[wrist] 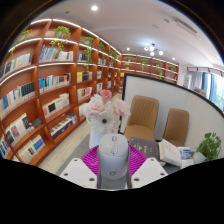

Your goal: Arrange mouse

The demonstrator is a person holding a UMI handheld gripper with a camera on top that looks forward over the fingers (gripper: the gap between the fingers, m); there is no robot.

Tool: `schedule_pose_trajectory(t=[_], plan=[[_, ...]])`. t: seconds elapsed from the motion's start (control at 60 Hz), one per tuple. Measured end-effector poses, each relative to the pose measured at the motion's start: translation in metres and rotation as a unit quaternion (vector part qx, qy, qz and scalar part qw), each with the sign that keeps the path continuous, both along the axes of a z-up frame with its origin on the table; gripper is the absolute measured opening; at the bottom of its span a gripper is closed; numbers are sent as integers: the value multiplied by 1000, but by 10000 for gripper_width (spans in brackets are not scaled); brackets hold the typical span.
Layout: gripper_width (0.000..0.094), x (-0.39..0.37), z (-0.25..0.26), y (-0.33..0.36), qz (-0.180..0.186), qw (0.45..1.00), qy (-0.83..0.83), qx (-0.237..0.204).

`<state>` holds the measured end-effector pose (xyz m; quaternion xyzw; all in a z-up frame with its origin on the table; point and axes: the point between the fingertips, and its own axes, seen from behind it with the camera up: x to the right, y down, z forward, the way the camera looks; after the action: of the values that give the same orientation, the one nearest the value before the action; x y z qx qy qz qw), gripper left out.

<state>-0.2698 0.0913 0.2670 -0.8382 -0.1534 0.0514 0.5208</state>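
A light grey computer mouse (113, 155) stands upright between my two fingers, lifted well above the furniture. The magenta pads (93, 160) press against both of its sides. My gripper (113, 165) is shut on the mouse. The mouse's lower end is hidden behind the white finger bodies (79, 172).
Beyond the mouse stands a vase of pink and white flowers (104, 108). Two tan armchairs (143, 116) stand to the right, by a table edge with a tissue box (175, 152) and a green plant (208, 145). Long wooden bookshelves (45, 90) run along the left wall.
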Motion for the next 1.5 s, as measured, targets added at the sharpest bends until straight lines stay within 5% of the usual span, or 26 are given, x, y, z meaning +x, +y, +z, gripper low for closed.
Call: schedule_pose_trajectory(t=[0.133, 0.217, 0.433, 0.55, 0.717, 0.867, 1.1, 1.15, 1.233, 1.5], plan=[[340, 90, 44, 17, -42, 998, -8, 39], [338, 142, 30, 25, -77, 997, -4, 23], [338, 231, -114, 29, -135, 987, -9, -89], [337, 247, -201, 13, -128, 976, -42, -169], [345, 224, -283, -10, -116, 968, -25, -221], [352, 217, -280, -7, -131, 973, 8, -191], [505, 218, -280, -6, -136, 970, 7, -200], [593, 220, -280, -8, -146, 967, -4, -207], [868, 221, -267, -13, -142, 967, -25, -210], [870, 205, -140, -41, -139, 980, -27, -137]])
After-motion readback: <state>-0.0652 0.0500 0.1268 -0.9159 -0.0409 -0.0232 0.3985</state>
